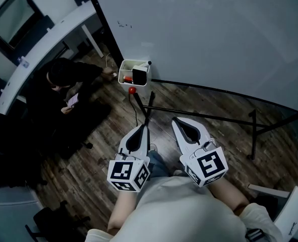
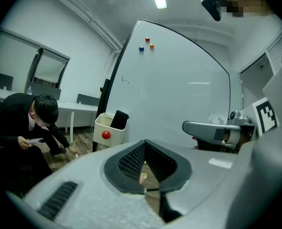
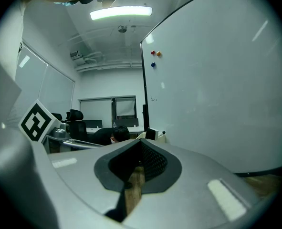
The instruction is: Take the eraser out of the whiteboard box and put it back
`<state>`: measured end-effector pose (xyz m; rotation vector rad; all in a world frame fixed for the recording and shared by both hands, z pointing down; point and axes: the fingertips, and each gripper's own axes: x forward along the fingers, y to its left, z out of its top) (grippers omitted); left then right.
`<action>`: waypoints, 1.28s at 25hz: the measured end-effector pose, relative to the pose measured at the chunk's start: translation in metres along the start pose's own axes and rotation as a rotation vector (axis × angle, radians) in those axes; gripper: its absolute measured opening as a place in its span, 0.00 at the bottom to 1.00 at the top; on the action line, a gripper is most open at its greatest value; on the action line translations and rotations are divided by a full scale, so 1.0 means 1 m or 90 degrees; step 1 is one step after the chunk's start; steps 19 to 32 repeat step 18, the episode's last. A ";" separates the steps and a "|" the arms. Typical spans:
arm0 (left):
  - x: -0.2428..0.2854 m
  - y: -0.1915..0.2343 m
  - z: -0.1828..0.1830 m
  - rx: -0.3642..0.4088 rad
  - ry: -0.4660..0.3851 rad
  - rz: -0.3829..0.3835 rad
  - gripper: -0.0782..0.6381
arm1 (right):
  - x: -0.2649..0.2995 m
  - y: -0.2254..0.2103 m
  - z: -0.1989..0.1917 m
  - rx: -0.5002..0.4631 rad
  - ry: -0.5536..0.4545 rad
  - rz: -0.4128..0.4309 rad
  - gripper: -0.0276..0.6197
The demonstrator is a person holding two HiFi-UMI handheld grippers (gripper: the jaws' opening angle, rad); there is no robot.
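A white box hangs at the whiteboard's lower left corner. A black eraser stands upright inside it and a red round magnet sits on its front. Both grippers are well short of the box. My left gripper points towards it, its jaws together with nothing between them. To its right, my right gripper is shut and empty too. The left gripper view shows the box, the eraser and the right gripper. In the right gripper view the eraser peeks just above the jaw tips.
A person in dark clothes crouches on the wooden floor left of the box, looking at a phone. The whiteboard's black stand bars run along the floor ahead and to the right. A white desk runs along the far left.
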<state>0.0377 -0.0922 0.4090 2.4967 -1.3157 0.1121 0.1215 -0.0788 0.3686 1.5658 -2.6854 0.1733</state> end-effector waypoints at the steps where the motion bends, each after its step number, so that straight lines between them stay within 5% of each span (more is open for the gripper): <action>1: -0.003 -0.002 -0.002 0.000 0.001 0.001 0.11 | -0.003 0.002 -0.001 -0.001 0.001 0.002 0.05; 32: -0.018 -0.020 -0.021 -0.001 -0.002 -0.001 0.11 | -0.030 0.009 -0.012 -0.003 0.004 0.006 0.05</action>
